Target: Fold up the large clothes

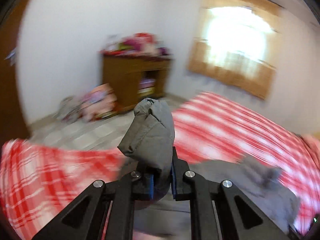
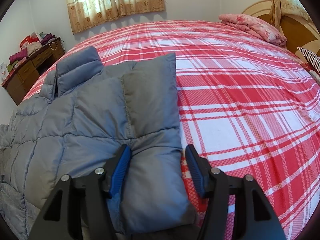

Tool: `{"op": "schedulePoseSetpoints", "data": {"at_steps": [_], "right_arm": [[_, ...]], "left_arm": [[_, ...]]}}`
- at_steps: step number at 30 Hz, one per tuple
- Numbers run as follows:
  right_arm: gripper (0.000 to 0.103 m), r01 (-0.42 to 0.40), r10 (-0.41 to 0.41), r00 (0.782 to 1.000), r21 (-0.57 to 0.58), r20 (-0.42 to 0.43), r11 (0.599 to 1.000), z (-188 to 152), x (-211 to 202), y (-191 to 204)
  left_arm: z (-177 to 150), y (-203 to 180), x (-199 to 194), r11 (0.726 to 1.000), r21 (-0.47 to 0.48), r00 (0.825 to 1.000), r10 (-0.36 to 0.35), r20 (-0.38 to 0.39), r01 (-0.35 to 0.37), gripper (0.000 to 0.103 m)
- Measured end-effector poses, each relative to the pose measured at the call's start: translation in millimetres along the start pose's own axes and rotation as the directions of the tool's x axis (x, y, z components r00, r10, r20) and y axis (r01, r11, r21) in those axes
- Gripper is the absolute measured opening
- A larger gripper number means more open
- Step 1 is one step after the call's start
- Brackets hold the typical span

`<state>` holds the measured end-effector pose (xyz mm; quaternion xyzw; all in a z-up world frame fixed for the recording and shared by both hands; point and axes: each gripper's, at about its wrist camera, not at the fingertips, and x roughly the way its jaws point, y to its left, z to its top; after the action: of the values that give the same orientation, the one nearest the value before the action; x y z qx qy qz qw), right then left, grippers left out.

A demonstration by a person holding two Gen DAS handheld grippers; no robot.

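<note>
A grey puffer jacket (image 2: 80, 110) lies on the red and white plaid bed (image 2: 240, 100), collar toward the far left. One sleeve (image 2: 152, 100) is folded over its front. My right gripper (image 2: 157, 156) stands open low over that sleeve's end; the left pad touches the fabric and the right pad stands clear of it. In the blurred left wrist view, my left gripper (image 1: 160, 170) is shut on a bunched end of the jacket (image 1: 152, 128), held up above the bed (image 1: 220, 120). More grey fabric (image 1: 230, 180) trails below.
A folded pink quilt (image 2: 254, 27) lies at the far right by the wooden headboard (image 2: 296, 26). A brown desk (image 2: 26, 72) piled with clothes stands past the bed's left side. A curtained window (image 2: 116, 2) is on the far wall. A striped item (image 2: 310, 58) is at the right edge.
</note>
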<state>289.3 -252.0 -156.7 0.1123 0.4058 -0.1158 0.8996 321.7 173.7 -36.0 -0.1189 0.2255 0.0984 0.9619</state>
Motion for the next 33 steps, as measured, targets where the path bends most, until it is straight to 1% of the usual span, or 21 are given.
{"op": "schedulePoseSetpoints", "data": {"at_steps": [2,3,5,8,11,13,15,16,18,21,23,25,27,28,30,33], "right_arm": [[0.060,-0.003,0.003,1.000,0.001,0.000,1.000,0,0,-1],[0.060,-0.005,0.005,1.000,0.003,0.001,1.000,0,0,-1],[0.060,-0.007,0.007,1.000,0.004,0.001,1.000,0,0,-1],[0.061,-0.013,0.013,1.000,0.008,0.001,1.000,0,0,-2],[0.061,-0.013,0.013,1.000,0.008,0.001,1.000,0,0,-2],[0.061,-0.015,0.015,1.000,0.009,0.001,1.000,0,0,-2],[0.061,-0.016,0.016,1.000,0.010,0.001,1.000,0,-1,-2],[0.061,-0.015,0.015,1.000,0.008,0.001,1.000,0,-1,-2],[0.061,-0.016,0.016,1.000,0.010,0.001,1.000,0,-1,-2],[0.062,-0.024,0.024,1.000,0.014,0.002,1.000,0,-1,-4],[0.063,-0.024,0.024,1.000,0.011,0.001,1.000,0,0,-4],[0.064,-0.028,0.028,1.000,0.010,0.000,1.000,0,0,-4],[0.065,-0.027,0.027,1.000,0.007,-0.001,1.000,0,0,-2],[0.067,-0.028,0.028,1.000,0.006,-0.002,1.000,0,0,-2],[0.069,-0.034,0.034,0.999,0.002,-0.006,0.999,1,0,-2],[0.072,-0.060,0.060,0.998,0.010,-0.018,0.998,3,1,-3]], "left_arm": [[-9,-44,-6,0.994,0.060,0.996,-0.090,-0.008,0.091,0.012],[-15,-65,-9,0.987,0.083,0.991,-0.135,-0.012,0.136,0.012],[-26,-95,-11,0.979,0.105,0.985,-0.173,-0.031,0.175,0.012],[-39,-127,-12,0.966,0.132,0.974,-0.218,-0.062,0.225,0.012],[-54,-156,-20,0.942,0.174,0.958,-0.274,-0.086,0.286,0.012],[-69,-176,-23,0.923,0.196,0.942,-0.312,-0.119,0.331,0.012],[-82,-190,-24,0.907,0.218,0.931,-0.334,-0.147,0.360,0.012],[-94,-199,-24,0.891,0.242,0.921,-0.351,-0.168,0.384,0.012],[-113,-209,-21,0.870,0.261,0.904,-0.373,-0.210,0.419,0.012],[-133,-217,-16,0.860,0.280,0.896,-0.359,-0.262,0.426,0.012],[-140,-214,-11,0.854,0.288,0.888,-0.349,-0.298,0.433,0.014],[-146,-211,-7,0.855,0.276,0.876,-0.339,-0.344,0.439,0.023],[-153,-210,-1,0.854,0.263,0.860,-0.333,-0.386,0.449,0.040],[-159,-208,0,0.854,0.264,0.853,-0.319,-0.413,0.447,0.042],[-168,-209,3,0.851,0.286,0.845,-0.286,-0.452,0.441,0.043],[-172,-206,-10,0.847,0.307,0.850,-0.272,-0.451,0.434,0.044]]}}
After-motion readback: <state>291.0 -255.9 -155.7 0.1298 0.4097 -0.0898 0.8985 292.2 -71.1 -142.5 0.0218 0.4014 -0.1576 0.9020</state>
